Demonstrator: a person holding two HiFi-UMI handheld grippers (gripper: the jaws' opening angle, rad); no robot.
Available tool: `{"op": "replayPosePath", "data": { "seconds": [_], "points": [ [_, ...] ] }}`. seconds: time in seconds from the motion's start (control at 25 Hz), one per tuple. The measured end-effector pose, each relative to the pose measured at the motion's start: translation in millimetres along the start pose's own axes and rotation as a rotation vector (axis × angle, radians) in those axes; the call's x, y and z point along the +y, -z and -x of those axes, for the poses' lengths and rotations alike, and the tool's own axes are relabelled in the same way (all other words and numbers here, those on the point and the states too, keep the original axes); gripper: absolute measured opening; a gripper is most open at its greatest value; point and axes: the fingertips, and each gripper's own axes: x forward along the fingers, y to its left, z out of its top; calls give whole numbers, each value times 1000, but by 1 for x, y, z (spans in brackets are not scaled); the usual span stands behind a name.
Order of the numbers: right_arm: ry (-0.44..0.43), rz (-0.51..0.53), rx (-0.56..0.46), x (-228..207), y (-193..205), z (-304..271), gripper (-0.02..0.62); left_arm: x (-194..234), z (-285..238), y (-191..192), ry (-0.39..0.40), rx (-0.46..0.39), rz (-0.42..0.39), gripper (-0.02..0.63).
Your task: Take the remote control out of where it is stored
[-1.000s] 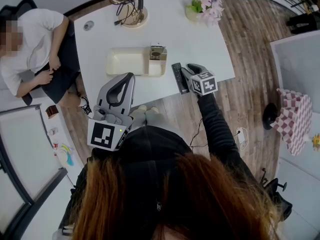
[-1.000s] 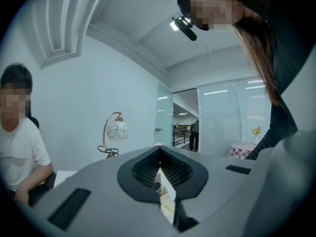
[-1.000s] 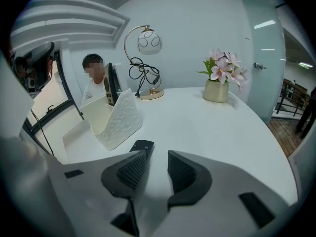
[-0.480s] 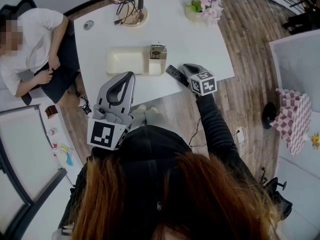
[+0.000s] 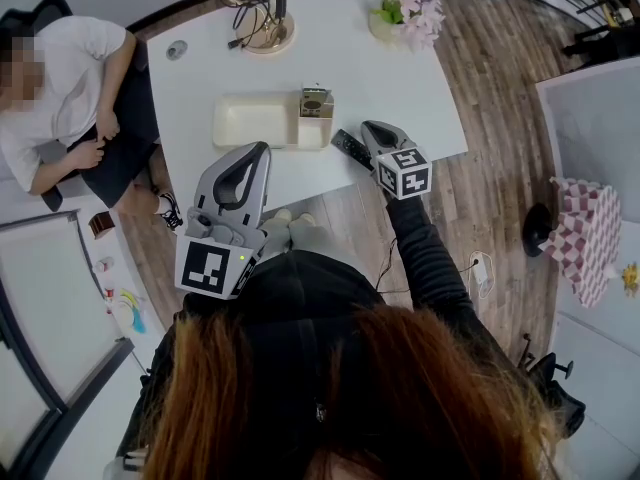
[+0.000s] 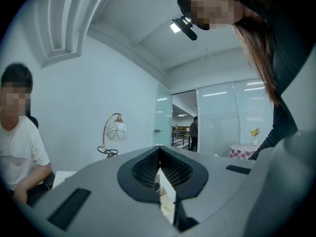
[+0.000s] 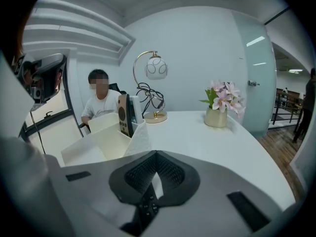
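My right gripper [image 5: 367,136] is shut on one end of a black remote control [image 5: 349,147], near the front edge of the white table [image 5: 400,73]. The remote points diagonally toward the tray and is raised off the tabletop. In the right gripper view its buttons [image 7: 147,209] show just below the closed jaws [image 7: 155,158]. A second, gold-and-black remote [image 5: 316,102] stands upright in the small end compartment of a cream tray [image 5: 250,124]; the same remote [image 7: 123,114] appears in the right gripper view. My left gripper [image 5: 262,154] is shut and empty, held level in front of the body.
A lamp with coiled cable [image 5: 262,23] stands at the table's far side, and a pot of pink flowers [image 5: 410,10] at the far right corner. A person [image 5: 85,98] sits at the table's left. Wooden floor lies to the right.
The black remote lay flat beside the open right gripper; now the jaws are closed on it, and it has swung diagonal and risen off the table. The left gripper has stayed put.
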Motion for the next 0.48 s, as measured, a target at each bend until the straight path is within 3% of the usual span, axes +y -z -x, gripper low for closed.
{"op": "replayPosePath", "data": {
  "seconds": [0.32, 0.48],
  "points": [
    [16, -14, -182, 19, -48, 27, 15, -1, 0, -1, 5, -4, -1, 9],
    [7, -76, -258, 33, -69, 43, 14, -3, -1, -3, 15, -9, -6, 9]
  ]
}}
